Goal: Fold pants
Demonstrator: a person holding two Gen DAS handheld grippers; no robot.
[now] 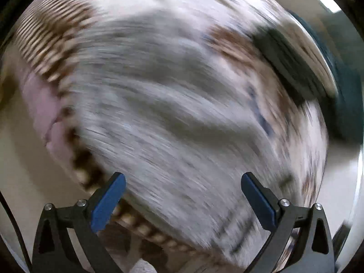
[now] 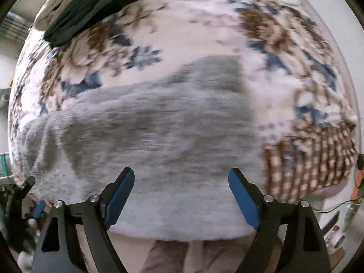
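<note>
Overhead, both the left gripper and right gripper are hanging wide apart and empty above grey fleece pants lying on a floral blanket, no writing legible.

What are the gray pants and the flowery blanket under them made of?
The gray pants look like soft, fuzzy fleece or knit: matte, with a hairy surface. The flowery blanket looks like plush printed fabric, also matte. Blur hides the weave, so both are guesses.

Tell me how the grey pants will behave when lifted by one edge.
The grey pants look fuzzy and soft, so they will likely droop and fold. They lie in loose creases on the floral bedspread, so pushing probably bunches them.
</note>
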